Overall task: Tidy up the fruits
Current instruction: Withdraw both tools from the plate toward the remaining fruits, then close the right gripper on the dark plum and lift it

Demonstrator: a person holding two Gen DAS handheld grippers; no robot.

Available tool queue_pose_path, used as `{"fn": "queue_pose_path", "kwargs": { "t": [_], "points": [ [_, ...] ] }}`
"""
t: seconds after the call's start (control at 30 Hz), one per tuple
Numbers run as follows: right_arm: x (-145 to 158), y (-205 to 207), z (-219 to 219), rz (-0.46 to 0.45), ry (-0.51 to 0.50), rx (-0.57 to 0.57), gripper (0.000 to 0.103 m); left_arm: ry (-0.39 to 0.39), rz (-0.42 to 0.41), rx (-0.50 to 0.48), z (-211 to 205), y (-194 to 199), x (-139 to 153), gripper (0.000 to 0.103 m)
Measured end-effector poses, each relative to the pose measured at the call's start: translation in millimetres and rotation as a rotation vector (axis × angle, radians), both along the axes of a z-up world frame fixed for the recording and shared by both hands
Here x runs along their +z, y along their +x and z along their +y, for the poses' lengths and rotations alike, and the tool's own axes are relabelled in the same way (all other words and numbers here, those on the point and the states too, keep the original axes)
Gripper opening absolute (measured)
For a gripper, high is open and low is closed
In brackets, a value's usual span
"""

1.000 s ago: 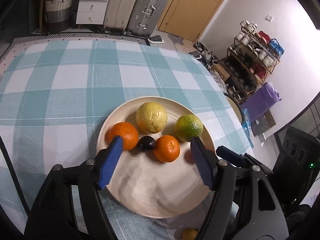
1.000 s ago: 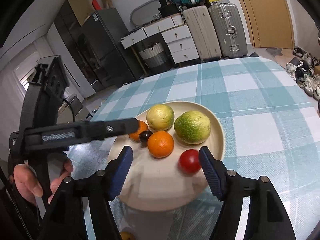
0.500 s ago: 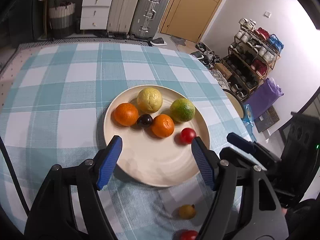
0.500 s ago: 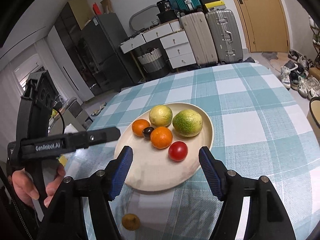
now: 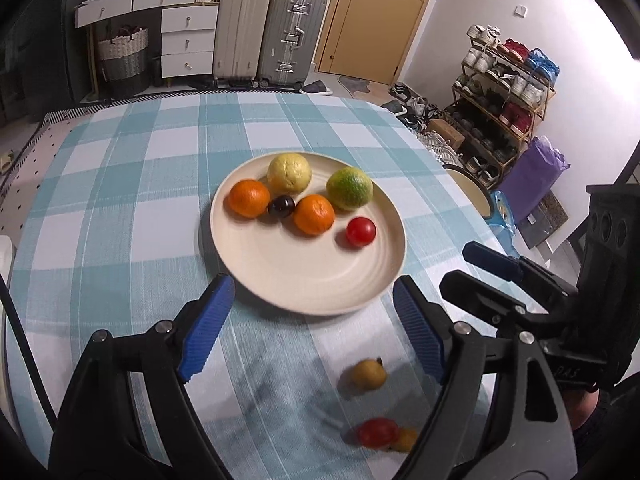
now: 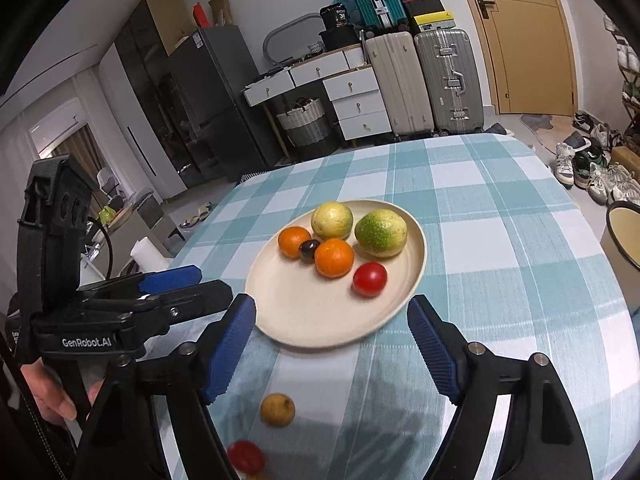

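- six fruits sit on the cream plate (image 5: 308, 280): two oranges (image 5: 249, 197), a yellow fruit (image 5: 289, 173), a green citrus (image 5: 349, 188), a dark plum (image 5: 281, 206) and a red tomato (image 5: 361, 231), grouped on the plate's far half.
- three small fruits lie loose on the checked tablecloth (image 5: 120, 208), on the near side of the plate: a small yellow-brown fruit (image 6: 277, 409), a red one (image 6: 245, 457) and, touching it, a yellow one (image 5: 405, 439) only partly seen.
- left gripper (image 5: 316, 332) has nothing between its blue pads; the jaws are opening and stand spread above the cloth near the plate's rim.
- right gripper (image 6: 332, 348) is likewise empty, its jaws opening, just beside the left one.
- the step in hand is probably picking up a loose fruit. the yellow-brown one looks easiest, as it lies alone.
- bring the open jaws down with a pad on each side of it, close gently since it is round and may roll, then set it on the plate's bare near half.
- keep the two grippers from colliding.
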State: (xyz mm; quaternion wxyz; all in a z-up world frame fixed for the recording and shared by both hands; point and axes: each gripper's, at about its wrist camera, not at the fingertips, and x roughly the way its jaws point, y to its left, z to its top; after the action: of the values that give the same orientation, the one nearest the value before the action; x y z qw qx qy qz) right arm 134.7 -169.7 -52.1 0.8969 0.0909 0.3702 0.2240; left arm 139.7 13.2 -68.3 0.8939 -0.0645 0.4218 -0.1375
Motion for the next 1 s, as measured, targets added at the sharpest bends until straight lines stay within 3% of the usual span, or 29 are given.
{"fn": "queue_pose_path", "kwargs": {
  "t": [0.17, 0.4, 1.0],
  "points": [
    [-2, -16, -4, 0.007, -0.006, 0.000, 0.084, 0.046, -0.025, -0.005, -4, -22, -3, 0.084],
    [-5, -48, -4, 0.013, -0.059, 0.073, 0.084, 0.043, -0.028, 0.024, 2, -52, -11, 0.088],
    [-32, -99, -7, 0.092, -0.058, 0.179, 0.086, 0.033, 0.025, 0.048, 9, -94, -37, 0.098]
  ]
}}
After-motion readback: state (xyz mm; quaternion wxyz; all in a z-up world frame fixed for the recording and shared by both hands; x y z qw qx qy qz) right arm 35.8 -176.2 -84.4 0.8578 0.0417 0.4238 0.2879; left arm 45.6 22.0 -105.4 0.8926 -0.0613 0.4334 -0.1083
